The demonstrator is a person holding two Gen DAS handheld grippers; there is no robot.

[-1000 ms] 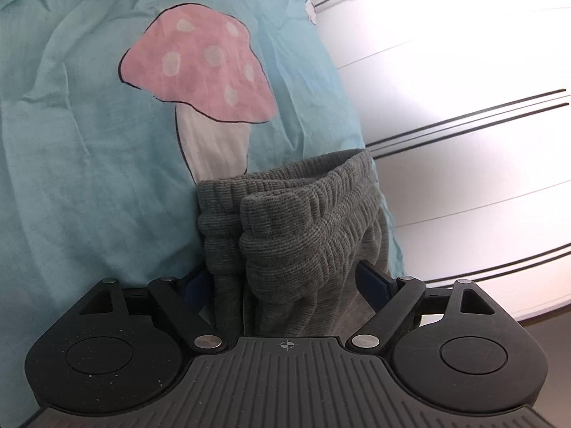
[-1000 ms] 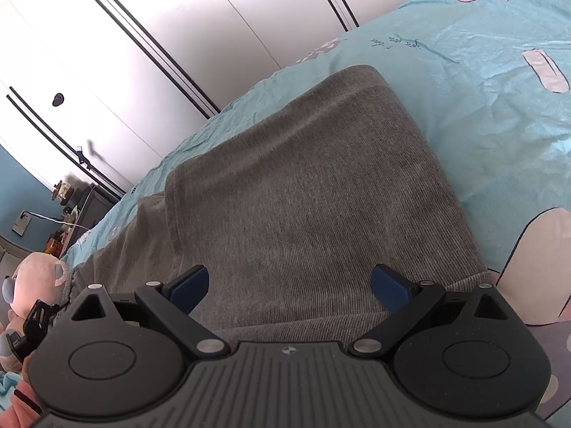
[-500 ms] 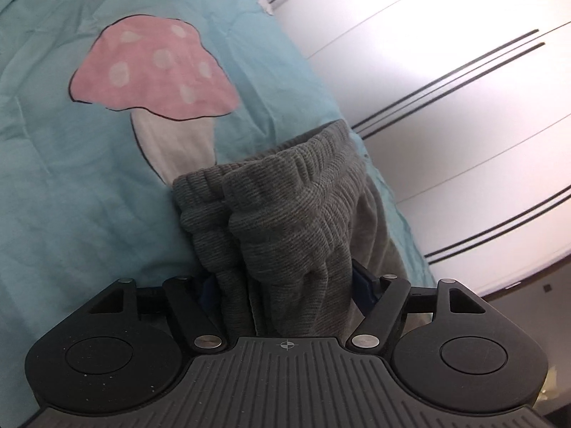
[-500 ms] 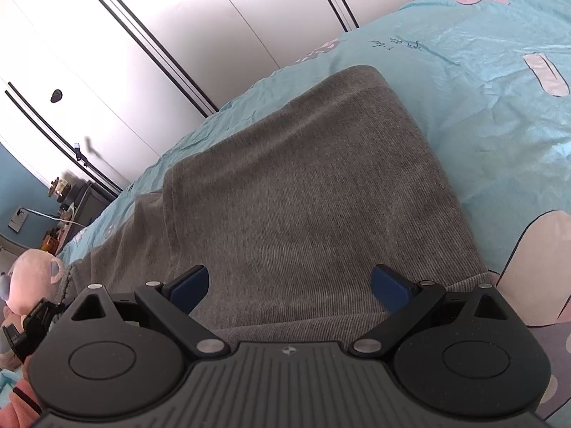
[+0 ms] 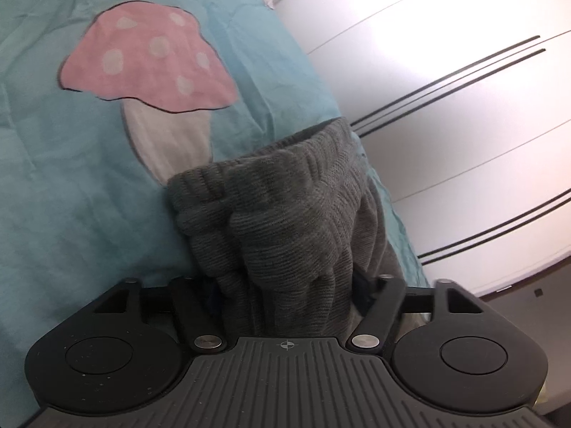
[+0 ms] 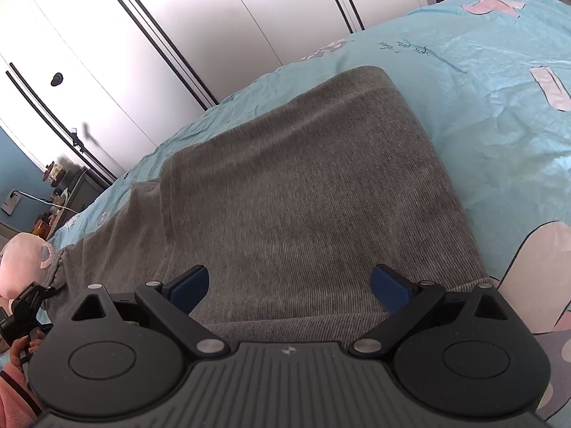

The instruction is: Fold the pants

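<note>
Grey ribbed pants [image 6: 303,192] lay flat on a light-blue bedsheet [image 6: 499,82], folded over lengthwise. Bunched elastic waistband [image 5: 271,214] sat between the jaws of the left gripper [image 5: 285,289]; the jaws had closed in on the fabric and then eased slightly wider, with cloth filling the gap and hiding both pads, so actual pad pressure could not be told. Right gripper [image 6: 291,285] hung over the other end of the pants, jaws spread wide, blue pads [image 6: 189,287] clear of the cloth, nothing gripped. Pink mushroom print [image 5: 150,60] lay ahead-left of the left jaws. White wardrobe doors [image 5: 446,89] stood beyond the bed edge. Pink plush toy [image 6: 25,260] sat far left of the right jaws.
</note>
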